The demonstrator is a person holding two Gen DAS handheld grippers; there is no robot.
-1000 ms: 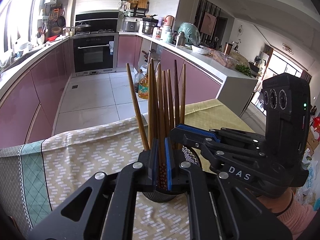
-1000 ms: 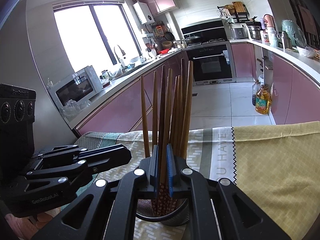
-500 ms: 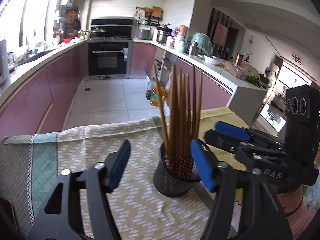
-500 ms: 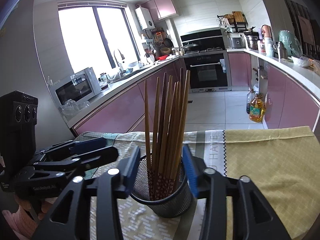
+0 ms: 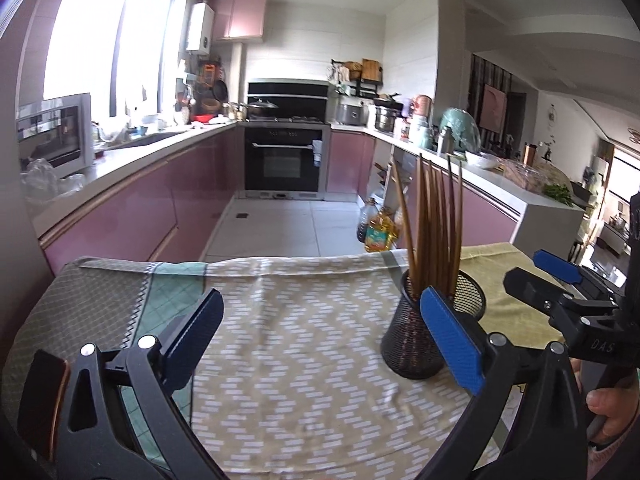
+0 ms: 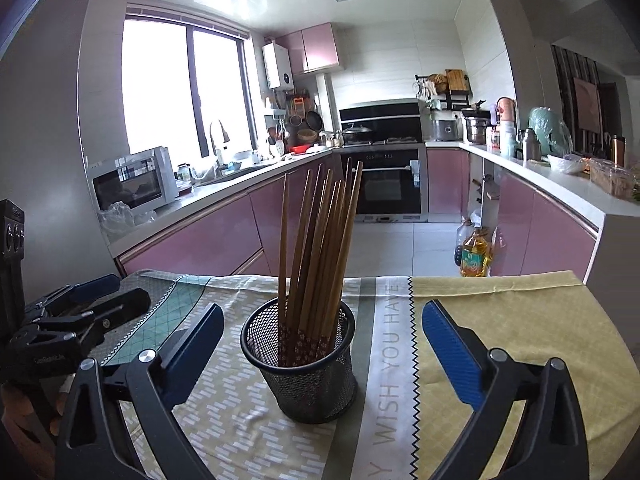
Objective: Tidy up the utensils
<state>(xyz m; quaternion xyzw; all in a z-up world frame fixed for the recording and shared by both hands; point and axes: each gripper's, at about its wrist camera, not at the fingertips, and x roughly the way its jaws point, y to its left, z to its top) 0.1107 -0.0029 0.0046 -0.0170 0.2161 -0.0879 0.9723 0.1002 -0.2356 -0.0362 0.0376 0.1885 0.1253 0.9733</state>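
Note:
Several brown wooden chopsticks [image 6: 320, 240] stand upright in a black mesh holder [image 6: 304, 376] on the tablecloth. My right gripper [image 6: 322, 312] faces the holder, its jaws opening wide; the holder sits between the blue pads and touches neither. In the left wrist view the holder [image 5: 412, 340] and chopsticks [image 5: 436, 220] sit to the right, partly behind my left gripper's right finger [image 5: 452, 340]. My left gripper [image 5: 320, 308] is also opening its jaws, with only cloth between them. Each gripper shows at the edge of the other's view.
The table carries a patterned beige and green cloth [image 5: 300, 320] and a yellow cloth [image 6: 520, 320]. Its far edge drops to a tiled floor with oil bottles [image 6: 474, 256]. Pink kitchen counters, an oven [image 5: 286, 164] and a microwave [image 6: 132, 184] lie beyond.
Both grippers were shut on the chopsticks a second ago. Both have let go, opened wide and drawn back. The left view has swung left, so the holder now sits at its right.

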